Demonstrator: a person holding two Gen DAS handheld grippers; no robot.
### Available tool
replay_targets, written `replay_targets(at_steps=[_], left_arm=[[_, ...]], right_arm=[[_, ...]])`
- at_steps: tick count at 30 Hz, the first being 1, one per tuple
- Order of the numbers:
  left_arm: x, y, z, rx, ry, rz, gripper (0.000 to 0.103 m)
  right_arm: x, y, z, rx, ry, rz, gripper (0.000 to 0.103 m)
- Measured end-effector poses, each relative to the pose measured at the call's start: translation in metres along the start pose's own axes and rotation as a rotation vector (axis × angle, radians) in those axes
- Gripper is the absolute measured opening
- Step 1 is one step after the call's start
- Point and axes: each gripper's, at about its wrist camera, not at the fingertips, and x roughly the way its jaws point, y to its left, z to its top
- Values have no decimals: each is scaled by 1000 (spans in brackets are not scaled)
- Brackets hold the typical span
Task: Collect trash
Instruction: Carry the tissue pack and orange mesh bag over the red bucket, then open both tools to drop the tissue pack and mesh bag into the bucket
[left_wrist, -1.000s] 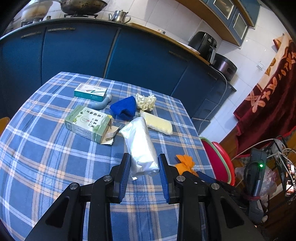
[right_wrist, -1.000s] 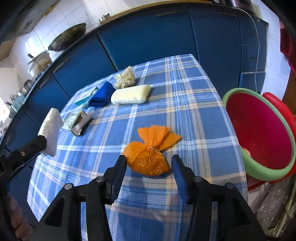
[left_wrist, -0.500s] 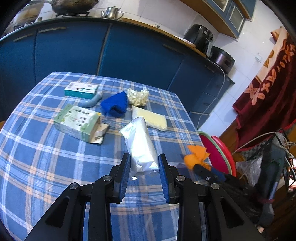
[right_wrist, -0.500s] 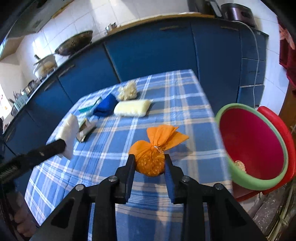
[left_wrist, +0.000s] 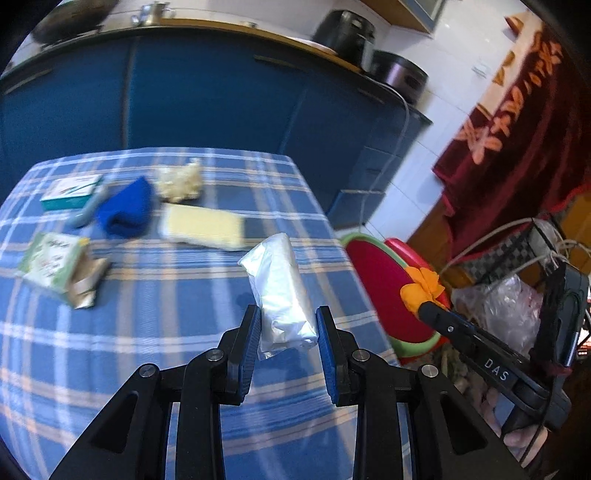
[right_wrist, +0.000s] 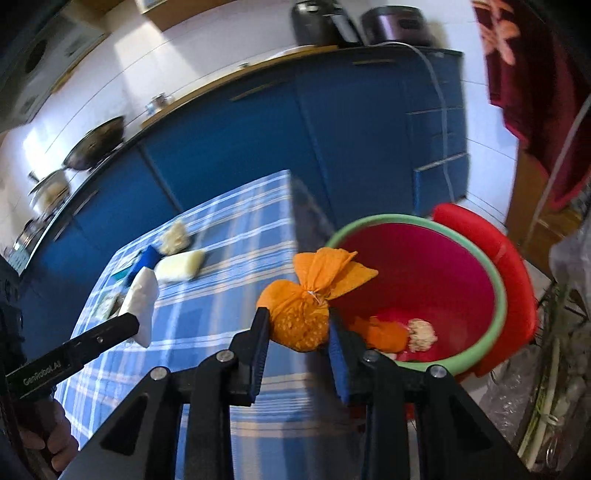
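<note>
My left gripper (left_wrist: 286, 332) is shut on a silvery white plastic packet (left_wrist: 279, 291), held above the blue checked tablecloth (left_wrist: 147, 332) near its right edge. My right gripper (right_wrist: 297, 332) is shut on an orange tied bag (right_wrist: 301, 314), lifted at the rim of the red basin with a green rim (right_wrist: 491, 306) beside the table. In the left wrist view the orange bag (left_wrist: 421, 288) hangs over the basin (left_wrist: 380, 280). The basin holds an orange scrap (right_wrist: 380, 332) and a pale crumpled wad (right_wrist: 421, 332).
On the table lie a yellow sponge-like pack (left_wrist: 203, 227), a blue cloth (left_wrist: 127, 210), a crumpled cream wrapper (left_wrist: 179, 181), a teal box (left_wrist: 70, 192) and an open green carton (left_wrist: 55, 266). Blue cabinets (left_wrist: 221, 92) stand behind. A clear plastic bag (left_wrist: 506, 314) and cables lie at the right.
The right gripper closed on the orange bag, lifted it off the table and carried it to the basin. The left gripper moved right with the packet still in it.
</note>
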Motion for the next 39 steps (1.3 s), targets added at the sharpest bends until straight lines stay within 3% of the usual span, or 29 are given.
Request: replay_targets(at_steps=[22,35,39], left_arm=[[110,-111,28,210,166,-94,31],[155,-125,22,238,255,-61,34],[156,-124,23,223,258,-60,44]], right_arm=[[25,-106,13,159,35,-131,34],[42,-129,10,224,74,-137,39],[42,-132,12,241,74,-130,41]])
